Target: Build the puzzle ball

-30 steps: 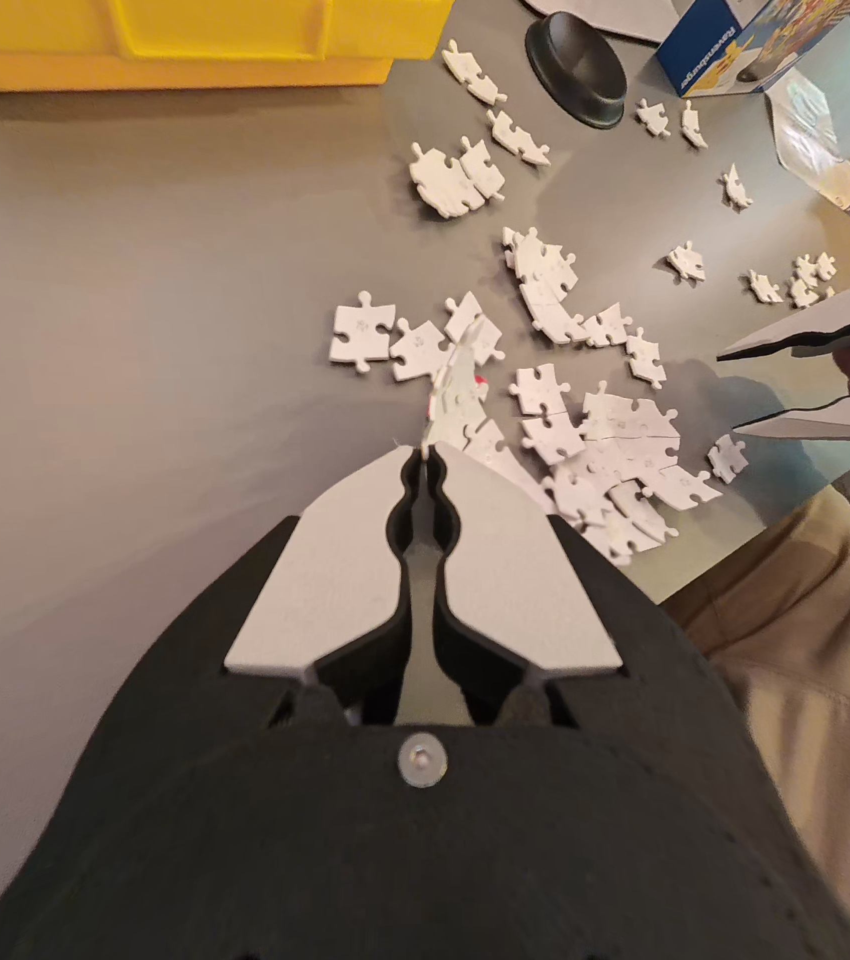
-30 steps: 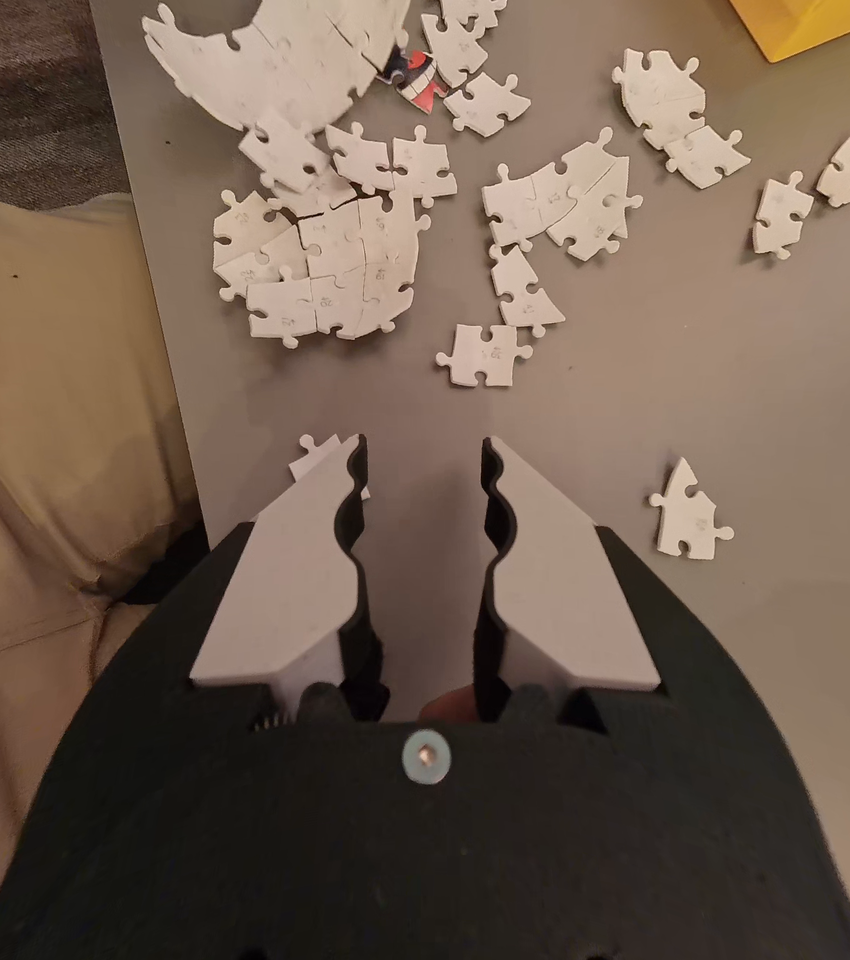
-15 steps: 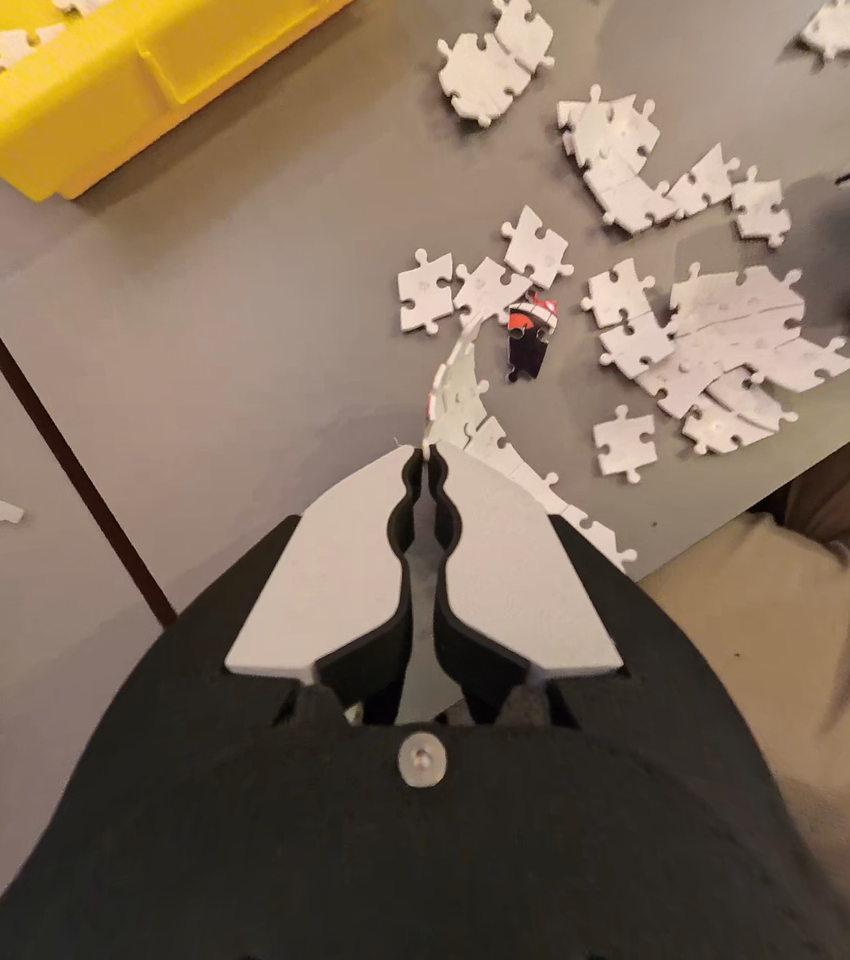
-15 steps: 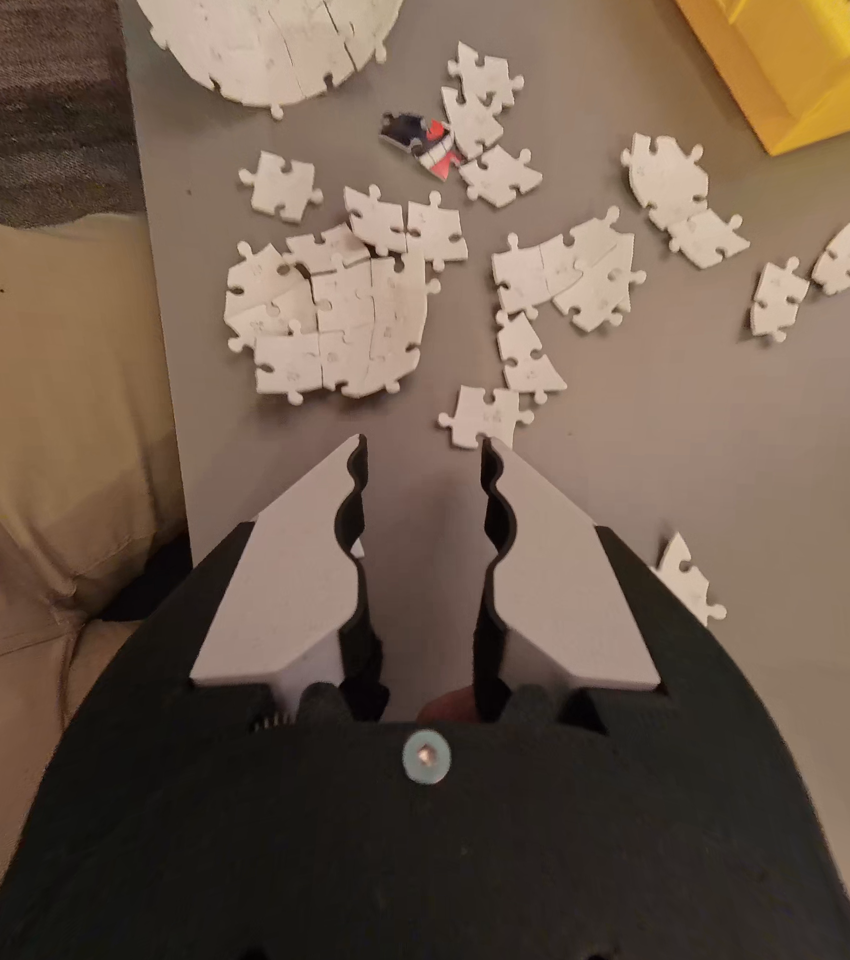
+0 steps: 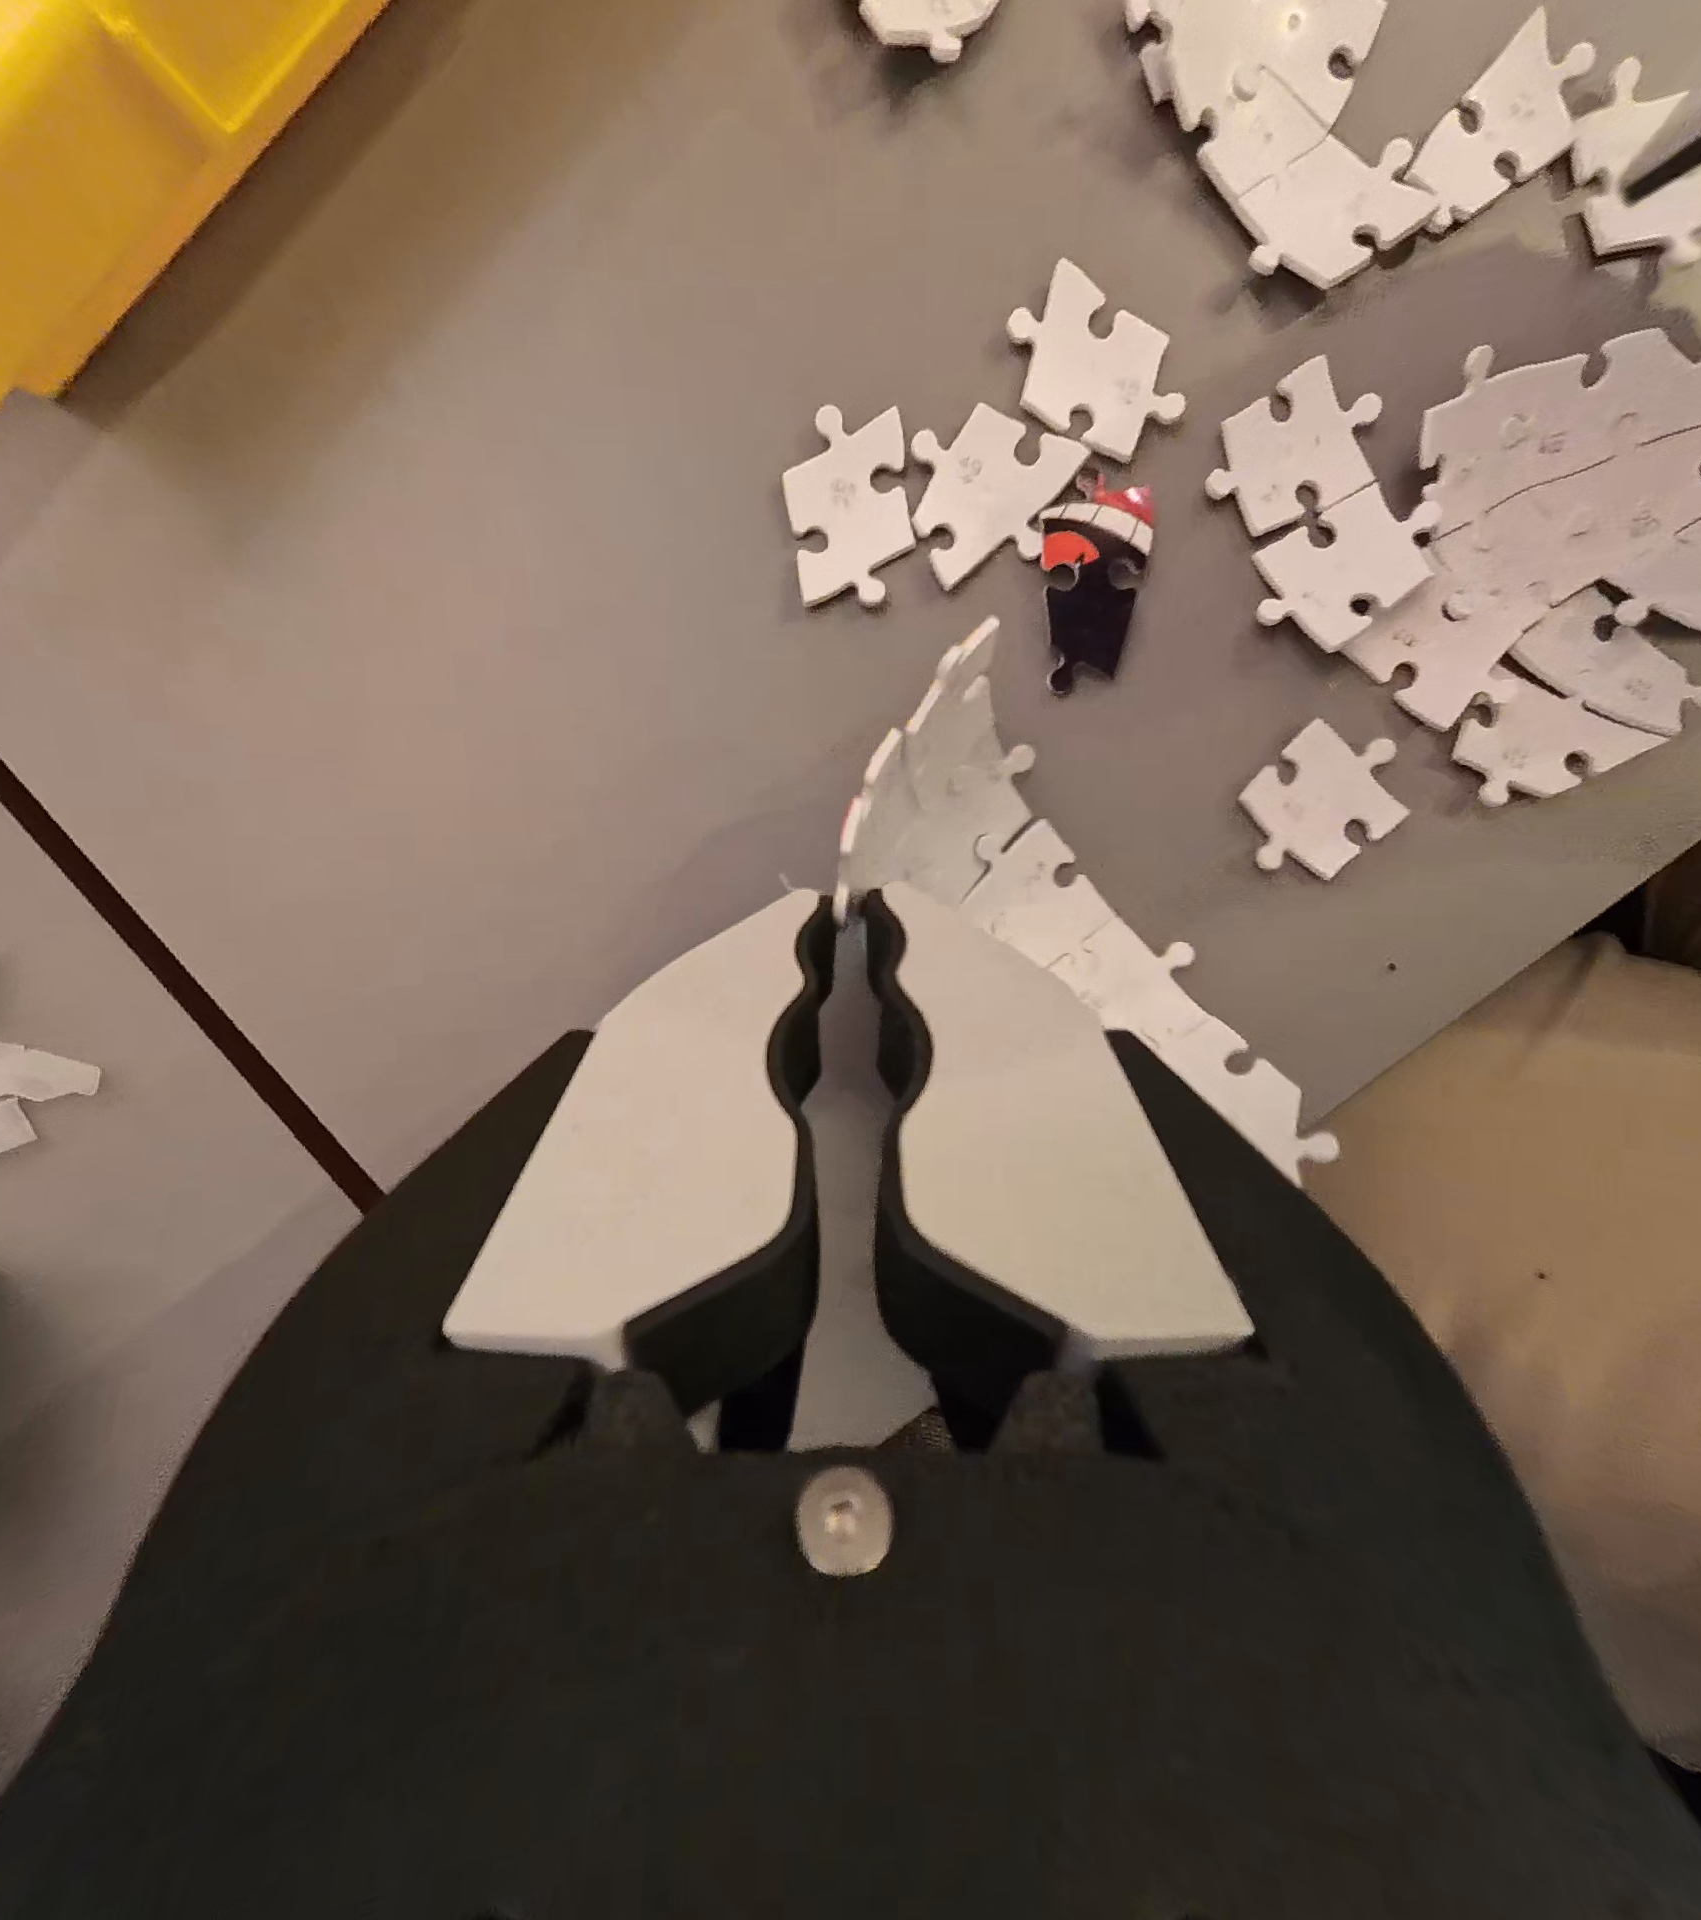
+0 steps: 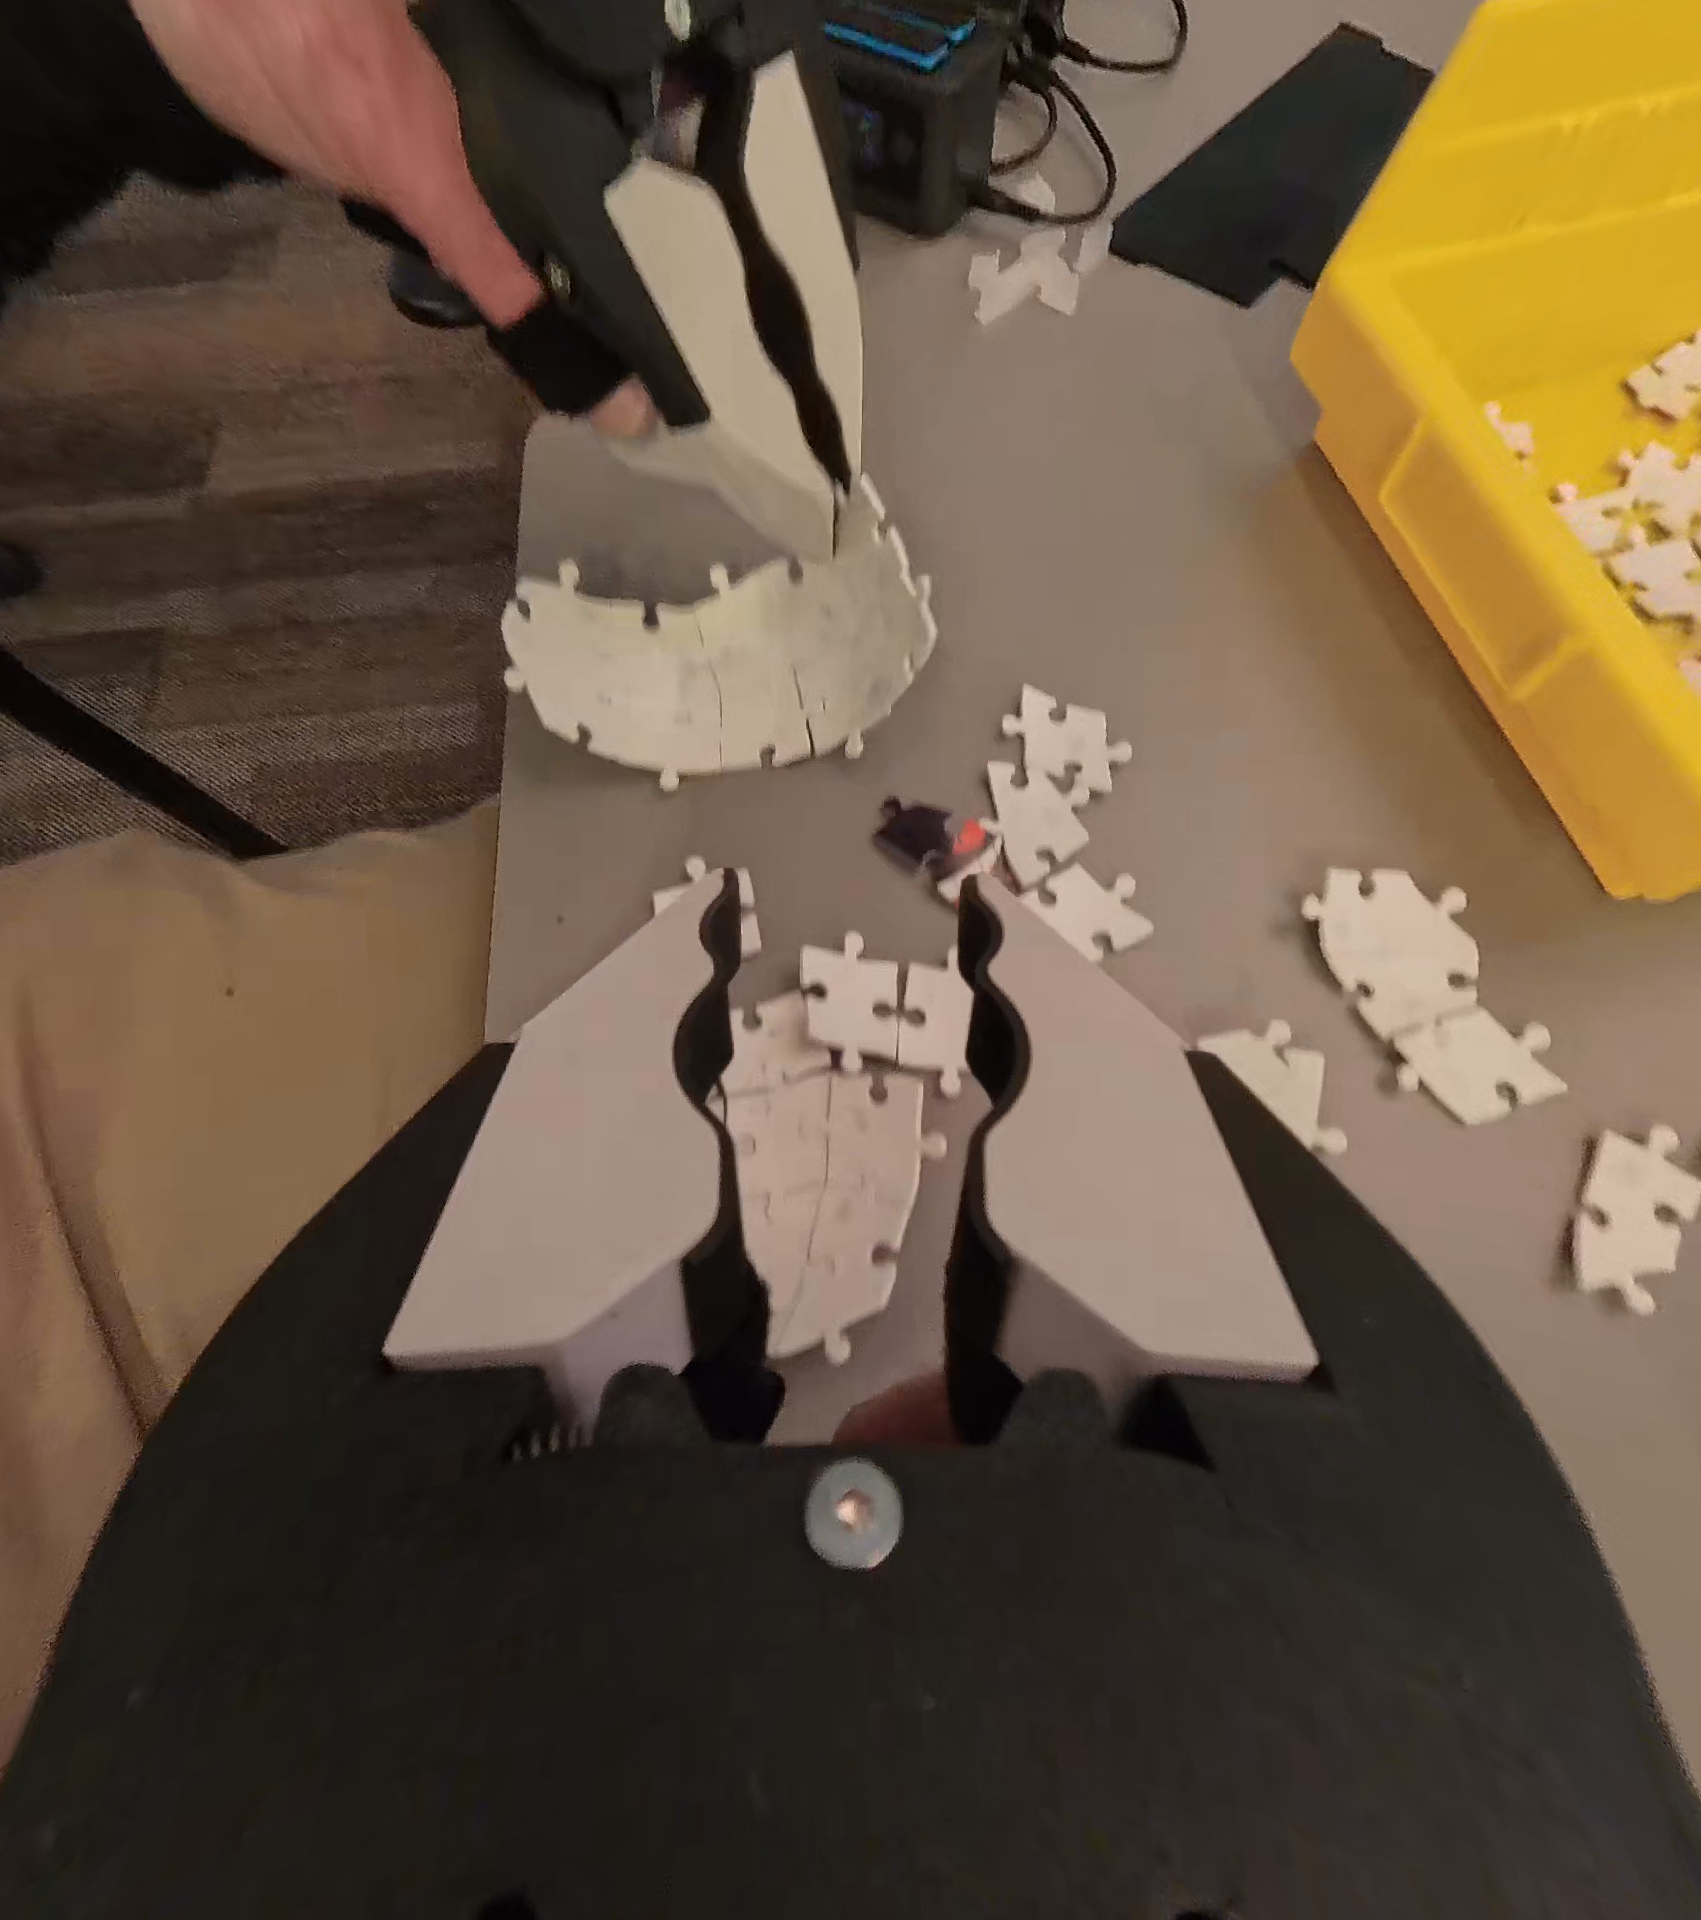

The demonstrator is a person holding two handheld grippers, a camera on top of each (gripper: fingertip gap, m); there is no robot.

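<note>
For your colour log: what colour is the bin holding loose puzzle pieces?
Yellow bin; clearest in the right wrist view.

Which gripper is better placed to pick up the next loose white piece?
Right, probably. The right gripper is open and empty above loose white pieces, while the left gripper is shut on the curved assembled section.
</note>
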